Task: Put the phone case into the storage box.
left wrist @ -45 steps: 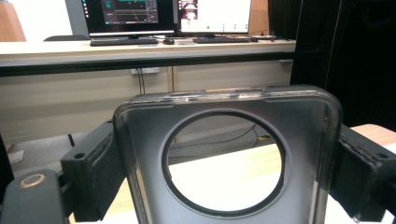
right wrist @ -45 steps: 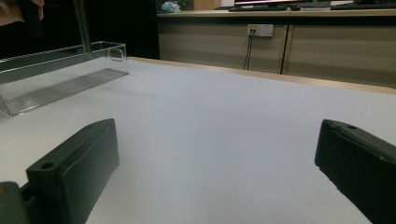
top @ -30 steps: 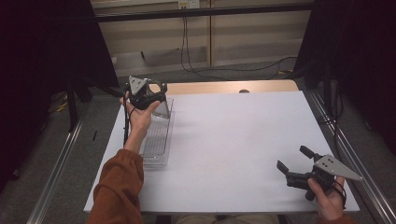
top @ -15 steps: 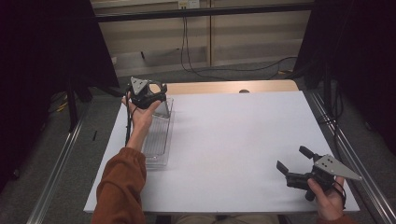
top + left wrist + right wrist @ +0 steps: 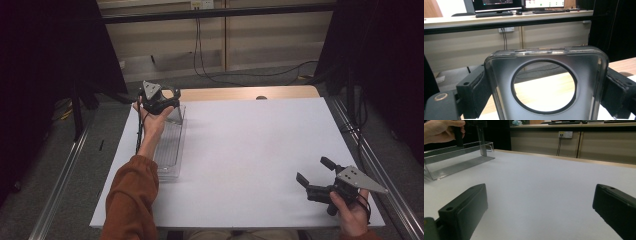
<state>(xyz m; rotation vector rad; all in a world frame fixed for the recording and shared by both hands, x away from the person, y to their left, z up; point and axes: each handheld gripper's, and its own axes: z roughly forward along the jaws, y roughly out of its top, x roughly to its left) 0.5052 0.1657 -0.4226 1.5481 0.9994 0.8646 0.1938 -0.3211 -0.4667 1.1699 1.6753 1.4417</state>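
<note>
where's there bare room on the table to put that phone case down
Most of the white table top is bare: the whole stretch between the clear rack along the left edge and the right gripper at the near right corner. It is crowded only at the rack's far end, where the left gripper holds the phone case.

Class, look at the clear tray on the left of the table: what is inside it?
The clear tray shows only its ribbed floor; nothing visibly lies in it. The forearm covers its left strip, and the left gripper, clamped on a clear phone case, hides its far end.
</note>
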